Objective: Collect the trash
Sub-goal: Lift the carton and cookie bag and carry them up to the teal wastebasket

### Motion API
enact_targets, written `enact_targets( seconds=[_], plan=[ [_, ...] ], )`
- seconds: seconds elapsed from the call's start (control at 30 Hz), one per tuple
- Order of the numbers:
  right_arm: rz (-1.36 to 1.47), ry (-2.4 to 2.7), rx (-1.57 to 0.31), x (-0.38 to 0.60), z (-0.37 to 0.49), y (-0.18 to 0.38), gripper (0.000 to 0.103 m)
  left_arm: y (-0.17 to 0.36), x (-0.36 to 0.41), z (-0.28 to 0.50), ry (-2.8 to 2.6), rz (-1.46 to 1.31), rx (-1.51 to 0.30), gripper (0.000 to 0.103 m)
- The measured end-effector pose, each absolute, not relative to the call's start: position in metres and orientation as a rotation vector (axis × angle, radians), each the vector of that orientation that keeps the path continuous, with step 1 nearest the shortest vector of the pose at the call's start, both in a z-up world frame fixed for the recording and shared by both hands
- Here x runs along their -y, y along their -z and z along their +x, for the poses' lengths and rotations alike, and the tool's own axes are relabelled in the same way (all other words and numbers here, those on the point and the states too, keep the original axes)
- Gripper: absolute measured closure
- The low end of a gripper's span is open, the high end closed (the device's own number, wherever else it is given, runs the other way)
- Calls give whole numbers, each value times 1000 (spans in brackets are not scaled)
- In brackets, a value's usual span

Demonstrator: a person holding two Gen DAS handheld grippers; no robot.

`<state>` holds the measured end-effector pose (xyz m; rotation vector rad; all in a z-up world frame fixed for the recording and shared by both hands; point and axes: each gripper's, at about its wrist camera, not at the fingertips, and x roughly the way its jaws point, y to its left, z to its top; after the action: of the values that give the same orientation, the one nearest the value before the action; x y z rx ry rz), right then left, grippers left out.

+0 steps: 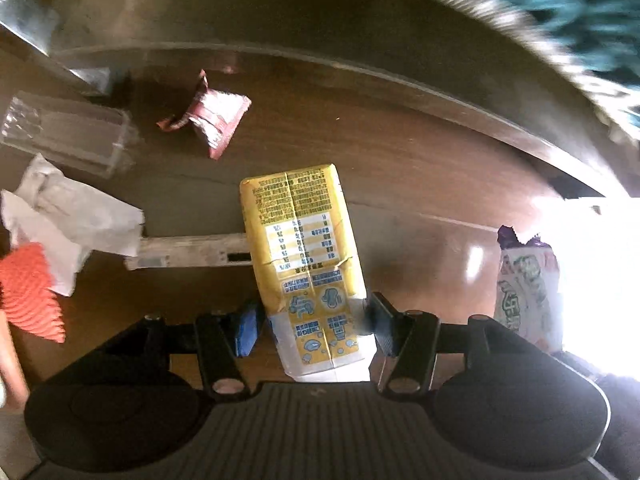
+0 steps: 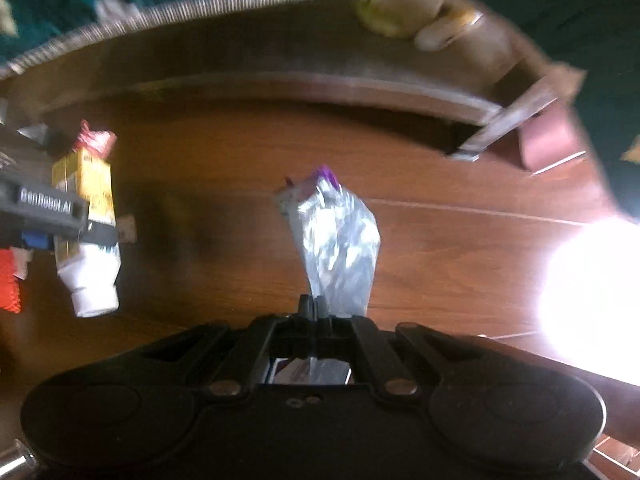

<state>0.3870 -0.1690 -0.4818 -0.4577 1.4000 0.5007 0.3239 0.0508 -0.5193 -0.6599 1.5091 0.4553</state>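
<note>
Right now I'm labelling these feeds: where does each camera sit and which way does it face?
Left wrist: on the left hand-held gripper, facing down at the table; its fingers grip a yellow carton.
Right wrist: on the right hand-held gripper, facing down; shut on a silver wrapper.
Shared: carton, wrapper, red wrapper.

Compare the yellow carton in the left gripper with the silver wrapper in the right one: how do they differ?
The yellow carton is a boxy printed pack; the silver wrapper is thin crinkled foil with a purple tip. The left gripper clamps the carton half open; the right gripper is pinched fully shut on the wrapper. Both are held over the wooden table.
</note>
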Motion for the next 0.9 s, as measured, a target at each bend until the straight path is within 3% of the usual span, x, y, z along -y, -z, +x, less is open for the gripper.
enact_targets(
  seconds=[0.2,0.33,0.4,0.6,0.7,0.9],
  plan=[
    [-395,-507,-1308,170,390,403,103,449,-37,304,-409,-592,-1448,47],
    [-362,-572,-1309,182,387,380,103,406,-39,285,-390,-578,-1388,47],
    [-354,-559,-1349,187,390,388,92,394,-40,277,-366,-584,-1369,47],
    [-289,-469,-1405,208,391,439,78,379,-29,249,-278,-468,-1359,47],
    [-285,-449,-1448,220,397,469,57,395,-32,237,-236,-436,-1397,47],
    [-291,-416,-1512,226,405,535,55,426,-30,234,-200,-445,-1479,47]
  ],
)
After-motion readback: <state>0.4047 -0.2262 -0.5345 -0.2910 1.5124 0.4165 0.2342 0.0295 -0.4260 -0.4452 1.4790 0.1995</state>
